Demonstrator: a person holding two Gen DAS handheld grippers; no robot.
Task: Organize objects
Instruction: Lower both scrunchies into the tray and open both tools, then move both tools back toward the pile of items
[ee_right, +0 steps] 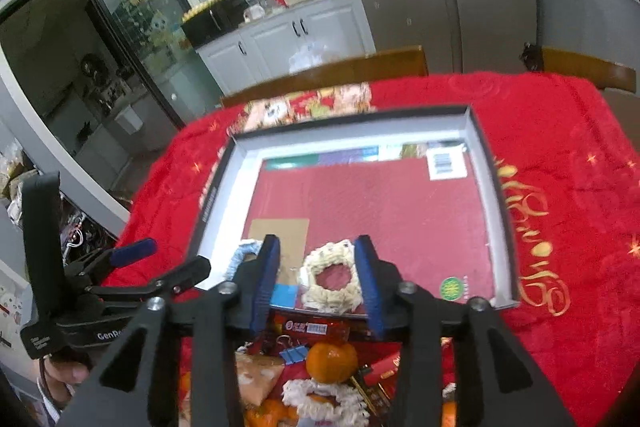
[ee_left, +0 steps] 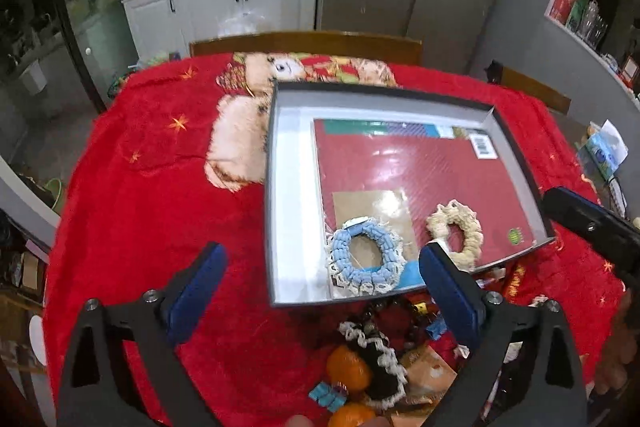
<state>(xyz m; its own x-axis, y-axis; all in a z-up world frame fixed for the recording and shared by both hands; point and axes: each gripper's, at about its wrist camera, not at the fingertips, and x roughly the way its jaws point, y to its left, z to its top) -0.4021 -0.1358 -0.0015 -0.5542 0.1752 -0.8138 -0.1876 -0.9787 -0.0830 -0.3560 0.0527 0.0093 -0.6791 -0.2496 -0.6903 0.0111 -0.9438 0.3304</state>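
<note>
Two crocheted rings lie in the shallow box (ee_left: 280, 195) on your red-covered counter (ee_left: 160, 187), and both your tongs hang open over them.

Your left tongs (ee_left: 324, 287) gape wide, nothing between the blue pads, with the blue ring (ee_left: 366, 259) lying flat just inside the box's near edge. Your right tongs (ee_right: 318, 281) stand partly open, pads either side of the cream ring (ee_right: 330, 285) from this view and clear of it; that ring rests flat on the red sheet (ee_left: 420, 167) lining the box, just beside the blue one. Nearer you, outside the box, sits a jumble: tangerines (ee_right: 331, 357), a dark ring with cream trim (ee_left: 376, 367), blue binder clips (ee_right: 294, 354), wrapped sweets.
</note>
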